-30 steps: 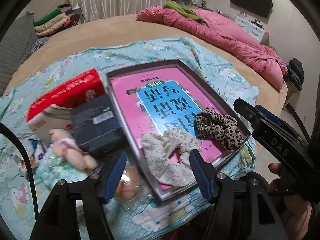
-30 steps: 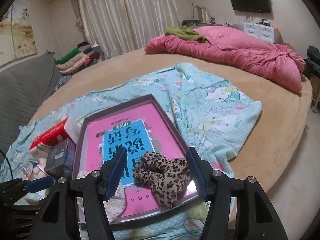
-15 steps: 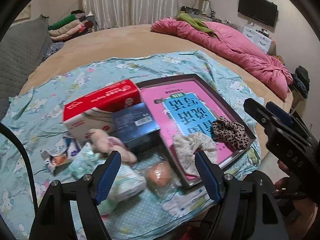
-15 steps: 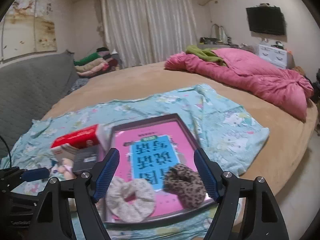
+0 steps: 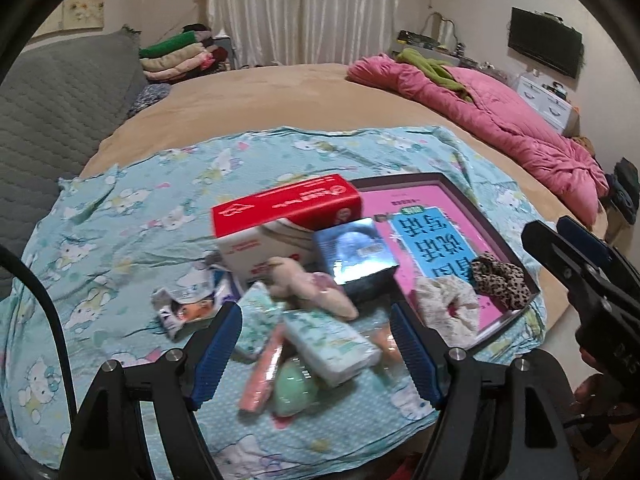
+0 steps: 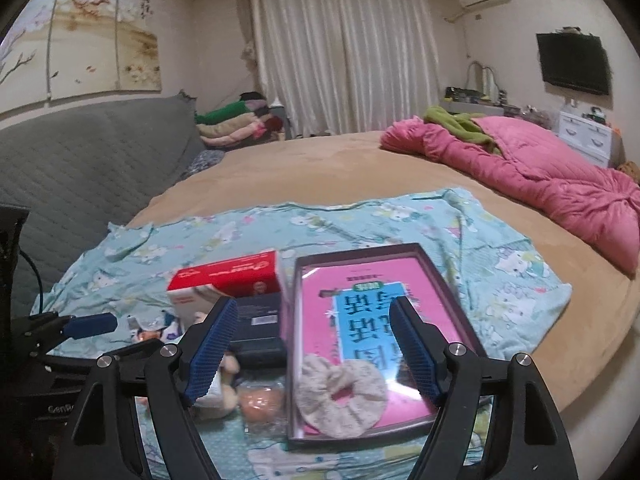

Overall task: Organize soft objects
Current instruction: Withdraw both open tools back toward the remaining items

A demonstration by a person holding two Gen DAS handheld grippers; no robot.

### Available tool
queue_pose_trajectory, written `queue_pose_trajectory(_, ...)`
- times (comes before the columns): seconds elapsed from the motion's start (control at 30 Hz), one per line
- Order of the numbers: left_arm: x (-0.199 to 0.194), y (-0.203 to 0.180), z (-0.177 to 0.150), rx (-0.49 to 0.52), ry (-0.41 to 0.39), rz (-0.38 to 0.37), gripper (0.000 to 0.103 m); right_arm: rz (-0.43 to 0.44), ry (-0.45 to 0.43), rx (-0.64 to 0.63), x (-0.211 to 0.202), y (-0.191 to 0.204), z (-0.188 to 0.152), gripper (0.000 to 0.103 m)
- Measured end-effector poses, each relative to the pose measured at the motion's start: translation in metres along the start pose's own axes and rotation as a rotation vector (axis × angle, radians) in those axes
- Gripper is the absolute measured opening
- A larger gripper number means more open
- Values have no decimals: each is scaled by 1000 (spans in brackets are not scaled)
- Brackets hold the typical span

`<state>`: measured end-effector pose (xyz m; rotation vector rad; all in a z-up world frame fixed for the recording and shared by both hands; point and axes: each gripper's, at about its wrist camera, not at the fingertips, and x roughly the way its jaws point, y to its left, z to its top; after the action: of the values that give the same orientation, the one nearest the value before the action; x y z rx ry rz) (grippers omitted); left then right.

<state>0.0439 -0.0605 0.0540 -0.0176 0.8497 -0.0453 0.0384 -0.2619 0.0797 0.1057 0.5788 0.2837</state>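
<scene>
The left gripper point(image 5: 316, 352) is hovering with jaws standing wide apart, gripping nothing; below it are lying tissue packs point(image 5: 332, 344), a plush toy point(image 5: 308, 284) and a green ball point(image 5: 294, 390). The right gripper point(image 6: 314, 350) is likewise gaping and empty above the tray point(image 6: 362, 254). A floral scrunchie point(image 6: 344, 392) is lying at the tray's near end; a leopard scrunchie point(image 5: 498, 280) is lying just beside it. Both boxes point(image 5: 288, 208) are sitting left of the tray.

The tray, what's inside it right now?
In the tray: a pink book, a cream scrunchie and a leopard scrunchie on it. The book covers the tray floor; anything beneath is hidden.
</scene>
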Motion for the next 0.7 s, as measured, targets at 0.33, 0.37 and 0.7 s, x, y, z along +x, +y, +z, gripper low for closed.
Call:
queue_pose_trajectory(0.33, -4, 33, -9, -40, 2, 39, 76, 70, 17, -71, 4, 35, 0, 79)
queue_pose_trajectory(0.37, -4, 36, -9, -45, 2, 41, 76, 77, 16, -78, 4, 38, 0, 79)
queue_pose_trajectory(0.7, -6, 57, -13, -85, -4, 55, 76, 120, 44, -126, 9, 62, -4, 79)
